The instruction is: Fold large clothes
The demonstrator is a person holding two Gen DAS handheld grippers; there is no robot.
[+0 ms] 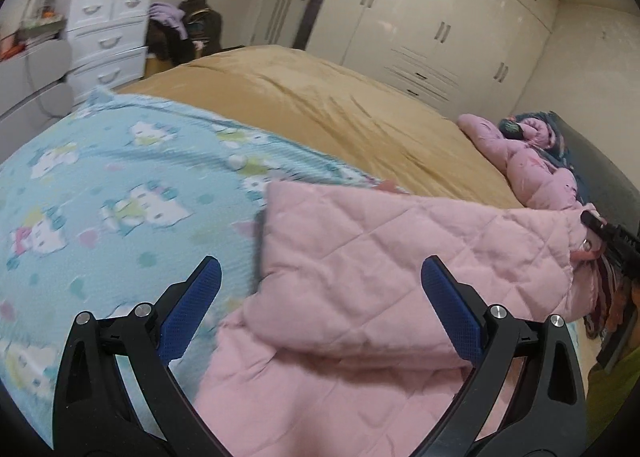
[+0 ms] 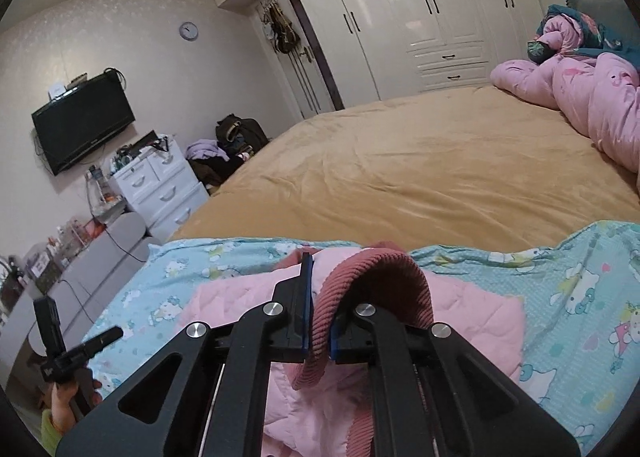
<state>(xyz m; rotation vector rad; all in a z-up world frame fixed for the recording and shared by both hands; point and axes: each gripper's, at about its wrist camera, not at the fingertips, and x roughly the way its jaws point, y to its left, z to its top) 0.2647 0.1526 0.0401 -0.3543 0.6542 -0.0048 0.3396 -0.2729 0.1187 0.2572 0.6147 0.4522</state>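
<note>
A pink quilted jacket lies on a light blue cartoon-print blanket spread over the bed. In the left wrist view my left gripper hovers just above the jacket, open, with nothing gripped between its blue pads. The right gripper shows at the right edge, holding the jacket's far end lifted. In the right wrist view my right gripper is shut on the jacket's dusty-pink ribbed trim, which arches over the right finger. The jacket body hangs and spreads below. The left gripper appears at lower left in a hand.
A tan bedcover stretches beyond the blanket. A bunched pink duvet lies at the bed's head. White wardrobes, a white drawer unit, a wall television and a pile of clothes line the room.
</note>
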